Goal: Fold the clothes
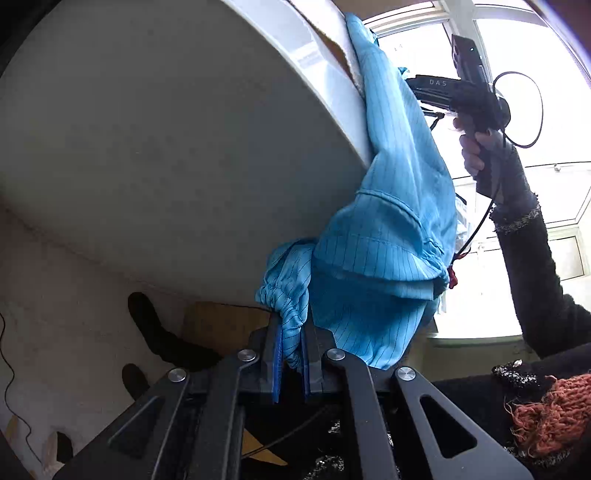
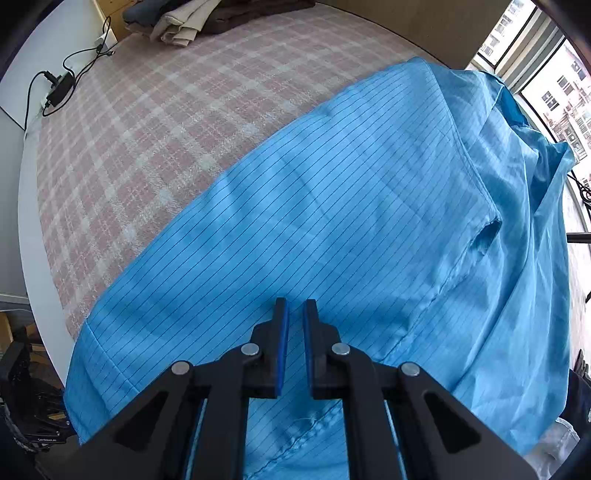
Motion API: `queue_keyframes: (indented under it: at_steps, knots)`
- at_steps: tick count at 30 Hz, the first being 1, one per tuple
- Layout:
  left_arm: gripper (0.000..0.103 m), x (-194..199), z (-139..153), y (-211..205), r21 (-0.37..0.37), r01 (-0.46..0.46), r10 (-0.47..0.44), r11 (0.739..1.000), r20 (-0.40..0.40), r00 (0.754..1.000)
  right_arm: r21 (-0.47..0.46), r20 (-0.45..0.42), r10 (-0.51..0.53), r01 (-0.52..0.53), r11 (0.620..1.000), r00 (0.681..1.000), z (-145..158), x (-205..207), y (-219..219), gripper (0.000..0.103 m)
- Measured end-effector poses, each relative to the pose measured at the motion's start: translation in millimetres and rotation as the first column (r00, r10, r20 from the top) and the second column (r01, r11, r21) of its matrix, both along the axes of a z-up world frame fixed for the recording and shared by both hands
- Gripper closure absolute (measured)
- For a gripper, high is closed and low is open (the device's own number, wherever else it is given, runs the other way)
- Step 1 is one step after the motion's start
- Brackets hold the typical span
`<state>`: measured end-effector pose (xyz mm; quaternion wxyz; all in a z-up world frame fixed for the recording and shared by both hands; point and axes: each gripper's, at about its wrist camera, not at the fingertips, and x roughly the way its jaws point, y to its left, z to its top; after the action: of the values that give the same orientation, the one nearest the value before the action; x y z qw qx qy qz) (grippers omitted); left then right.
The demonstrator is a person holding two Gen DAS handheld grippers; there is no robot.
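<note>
A light blue pinstriped garment (image 2: 332,206) lies spread on a round table with a pink checked cloth (image 2: 147,122); part of it hangs over the table edge. In the left wrist view, seen from below the table rim, my left gripper (image 1: 293,332) is shut on the gathered elastic cuff (image 1: 286,299) of the hanging blue garment (image 1: 391,206). My right gripper (image 2: 295,314) hovers just above the spread garment, its jaws nearly closed with a narrow gap and nothing between them. The right gripper also shows in the left wrist view (image 1: 465,88), held in a hand.
A pile of folded clothes (image 2: 192,18) sits at the table's far side. A power adapter with cables (image 2: 59,88) lies at the far left edge. The white table underside (image 1: 166,129) fills the left wrist view. Windows (image 2: 554,81) stand to the right.
</note>
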<state>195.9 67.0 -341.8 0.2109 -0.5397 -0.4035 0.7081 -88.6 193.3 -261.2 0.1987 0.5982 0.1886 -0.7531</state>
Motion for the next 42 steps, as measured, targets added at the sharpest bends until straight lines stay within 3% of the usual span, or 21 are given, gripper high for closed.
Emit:
queue_keyframes:
  at_steps: [3,6,7,12,14,16,17,20,24,27,28,29,32,34,36,38,42]
  knots:
    - [0.096,41,-10,-7,0.172,-0.137,0.136,0.976,0.019,0.991,0.007,-0.013,0.010,-0.009,1.000,1.000,0,6,3,0.095]
    - [0.096,74,-30,-8,0.342,-0.306,0.304,0.889,0.059,0.951,0.015,-0.017,0.004,-0.004,1.000,1.000,0,10,6,0.095]
    - [0.096,80,-34,-6,0.368,-0.334,0.333,0.868,0.069,0.941,0.016,-0.018,0.002,-0.002,1.000,1.000,0,12,8,0.095]
    - [0.095,96,-42,14,0.387,-0.359,0.357,0.849,0.080,0.931,0.021,-0.022,-0.001,0.002,1.000,1.000,1,18,15,0.095]
    - [0.094,98,-53,25,0.323,-0.346,0.321,0.881,0.131,0.938,0.024,-0.022,-0.001,0.002,1.000,1.000,2,21,18,0.095]
    - [0.094,103,-61,28,0.166,-0.282,0.251,0.945,0.183,0.951,0.031,-0.023,0.001,-0.001,1.000,1.000,2,24,20,0.095]
    - [0.094,105,-61,30,0.107,-0.250,0.227,0.962,0.190,0.955,0.035,-0.025,0.003,-0.002,0.999,1.000,2,25,21,0.095]
    - [0.094,101,-43,28,0.014,-0.188,0.184,0.982,0.142,0.972,0.055,-0.034,0.015,-0.013,0.998,0.999,3,30,23,0.095]
    - [0.087,61,5,15,-0.138,-0.147,0.143,0.979,-0.038,0.989,0.063,-0.038,0.014,-0.011,0.998,0.999,6,14,5,0.095]
    - [0.080,18,35,16,-0.287,-0.091,0.065,0.954,-0.098,0.993,0.045,-0.020,0.003,-0.002,0.999,1.000,12,18,-9,0.095]
    - [0.069,6,46,16,-0.330,-0.078,0.042,0.941,-0.116,0.992,0.007,-0.014,-0.010,0.010,1.000,1.000,19,13,-7,0.095]
    - [0.066,-4,56,17,-0.361,-0.067,0.020,0.930,-0.132,0.991,-0.050,-0.018,-0.029,0.028,0.998,0.999,30,11,1,0.095]
    - [0.066,-30,91,26,-0.455,-0.030,-0.072,0.890,-0.206,0.976,-0.224,-0.050,-0.118,0.104,0.969,0.992,69,10,42,0.095]
    - [0.066,-47,111,40,-0.512,0.011,-0.159,0.859,-0.247,0.956,-0.286,-0.051,-0.182,0.160,0.945,0.982,83,-2,63,0.095]
    - [0.064,-66,120,55,-0.536,0.066,-0.242,0.842,-0.264,0.934,-0.292,-0.041,-0.222,0.201,0.935,0.974,76,-50,44,0.094]
    - [0.064,-86,122,75,-0.556,0.136,-0.325,0.820,-0.255,0.911,-0.283,-0.039,-0.264,0.243,0.928,0.964,67,-83,51,0.094]
    - [0.064,-102,107,107,-0.582,0.262,-0.445,0.770,-0.195,0.874,-0.338,0.019,-0.263,0.254,0.906,0.965,47,-108,74,0.094]
